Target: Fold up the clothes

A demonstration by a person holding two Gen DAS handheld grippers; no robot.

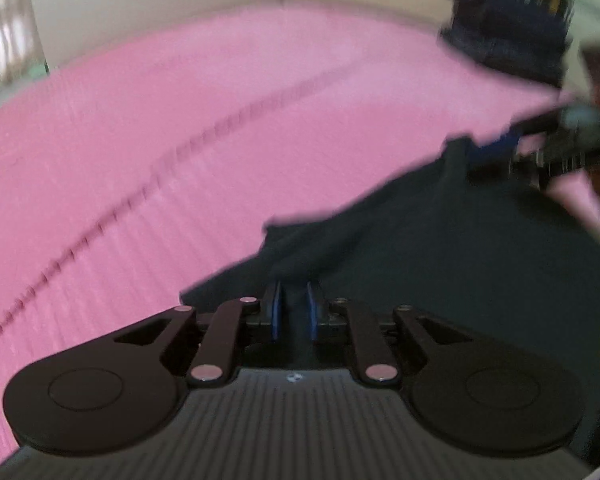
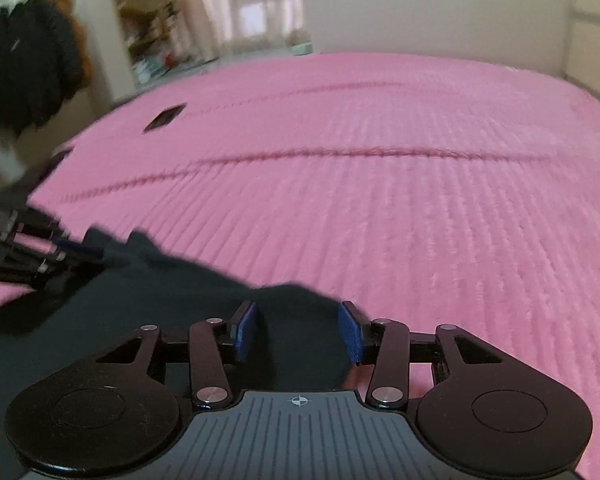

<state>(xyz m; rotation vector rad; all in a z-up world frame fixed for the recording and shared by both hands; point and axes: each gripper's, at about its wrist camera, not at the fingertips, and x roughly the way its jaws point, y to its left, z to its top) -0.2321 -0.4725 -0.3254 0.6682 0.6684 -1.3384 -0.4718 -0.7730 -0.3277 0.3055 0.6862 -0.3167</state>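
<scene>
1. A dark garment (image 1: 440, 248) lies on the bed, on a pink ribbed bedspread (image 1: 180, 140). In the left wrist view it fills the 3 to 5 o'clock part of the picture; in the right wrist view it sits from 6 round to 9 o'clock. The colour reads as black or very dark green, and the kind of garment cannot be told.

2. The left gripper (image 1: 295, 312) has its blue pads drawn close together with dark cloth bunched between and just ahead of them. It looks pinched on an edge of the garment, likely so that edge can be lifted and carried over.

3. The right gripper (image 2: 298, 332) stands wide, its two blue pads well apart with a hump of the cloth rising in the gap. Nothing is clamped there, so I judge it is either about to close on that edge or has just let it drop.

4. Each gripper shows in the other's view, at about 3 o'clock from the left and 9 o'clock from the right, both along the same far edge of the cloth. That spacing suits a two-point hold that keeps the edge straight for a fold.

5. A small dark flat object (image 2: 165, 117), perhaps a phone, lies on the bedspread at about 10 o'clock in the right view, well apart from the garment.

6. Both views are motion-blurred, so finer cloth detail is unclear.
</scene>
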